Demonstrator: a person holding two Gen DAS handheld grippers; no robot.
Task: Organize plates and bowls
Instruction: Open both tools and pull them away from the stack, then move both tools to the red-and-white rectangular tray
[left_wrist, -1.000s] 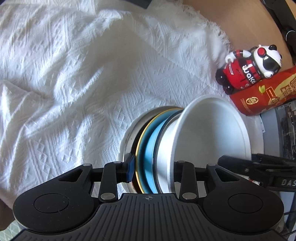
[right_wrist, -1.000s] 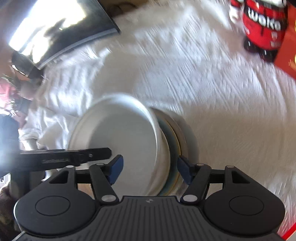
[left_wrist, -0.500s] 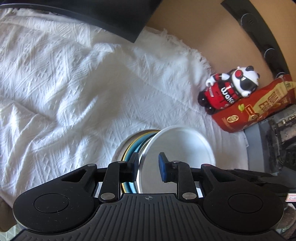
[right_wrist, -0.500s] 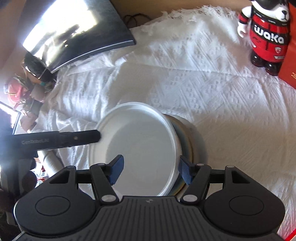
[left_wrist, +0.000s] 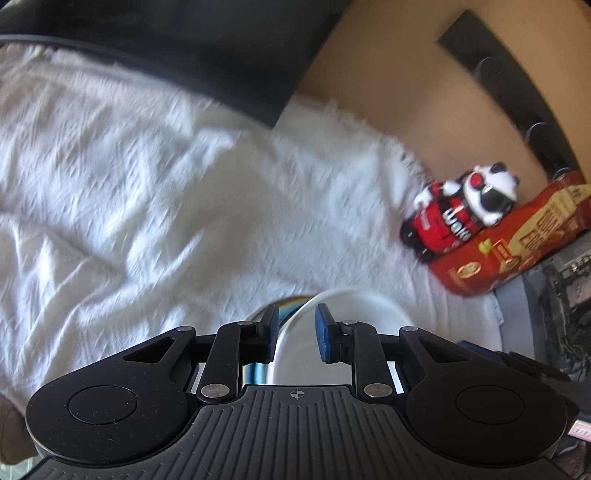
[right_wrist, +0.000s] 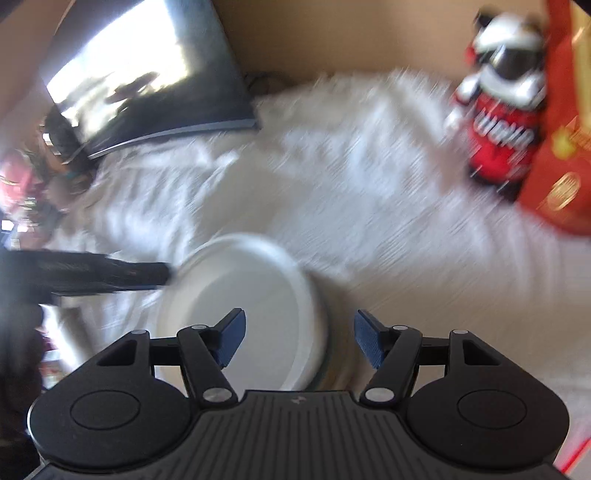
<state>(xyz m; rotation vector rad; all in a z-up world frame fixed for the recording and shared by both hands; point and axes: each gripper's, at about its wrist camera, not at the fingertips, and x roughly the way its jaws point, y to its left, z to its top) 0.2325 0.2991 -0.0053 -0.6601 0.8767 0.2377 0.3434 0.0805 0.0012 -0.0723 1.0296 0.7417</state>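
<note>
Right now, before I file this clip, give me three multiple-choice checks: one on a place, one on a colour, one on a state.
1. The panda figure stands: A) on the dishes B) beside the red box C) on the dark screen.
2. The top bowl of the stack is: A) white B) green C) black.
3. The right gripper is: A) shut on a plate's rim B) shut on the panda C) open.

Answers:
1 B: the figure is right next to the box, at the far edge of the white cloth.
2 A: the bowl is plain white inside and at the rim.
3 C: its jaws, just opened a little wider, stand apart with both pads clear of the bowl.
</note>
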